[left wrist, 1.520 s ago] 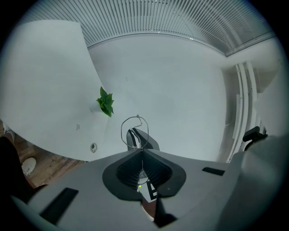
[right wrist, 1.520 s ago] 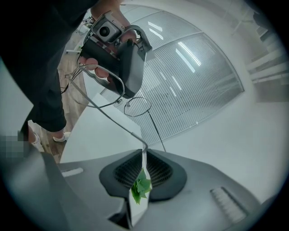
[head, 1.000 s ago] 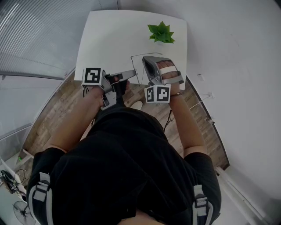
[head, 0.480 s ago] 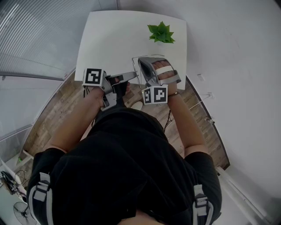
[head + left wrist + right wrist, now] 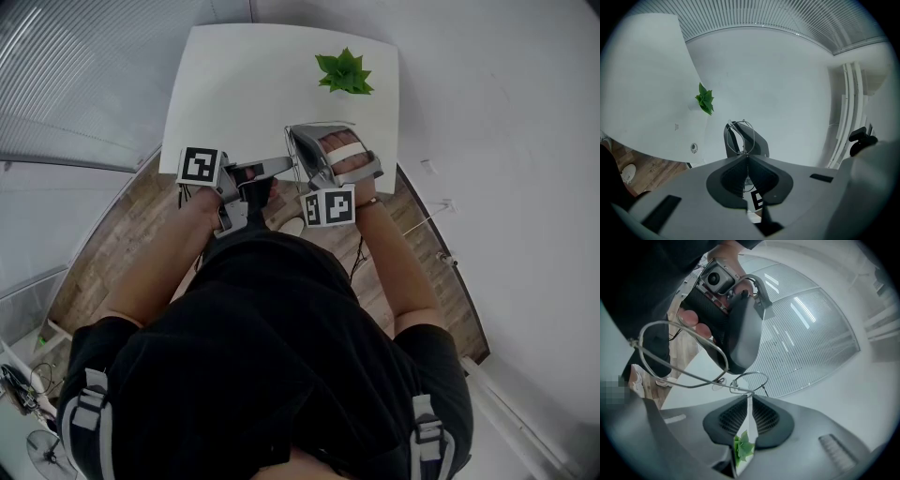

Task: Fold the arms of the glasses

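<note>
Both grippers are holding the wire glasses in the air over the near edge of the worktop.

In the head view, a small green plant (image 5: 344, 71) is standing on the white worktop (image 5: 244, 84) at about 1 o'clock from the grippers, well apart from them, and nothing is lying between. Slatted blinds (image 5: 801, 333) are filling the background of the right gripper view. The glasses (image 5: 732, 387) are showing thin silver wire with round rims, one straight wire running out toward 9 o'clock. The left gripper (image 5: 747, 157) is clenching the wire at its tips. The right gripper (image 5: 749, 397) is pinching the frame likewise.
</note>
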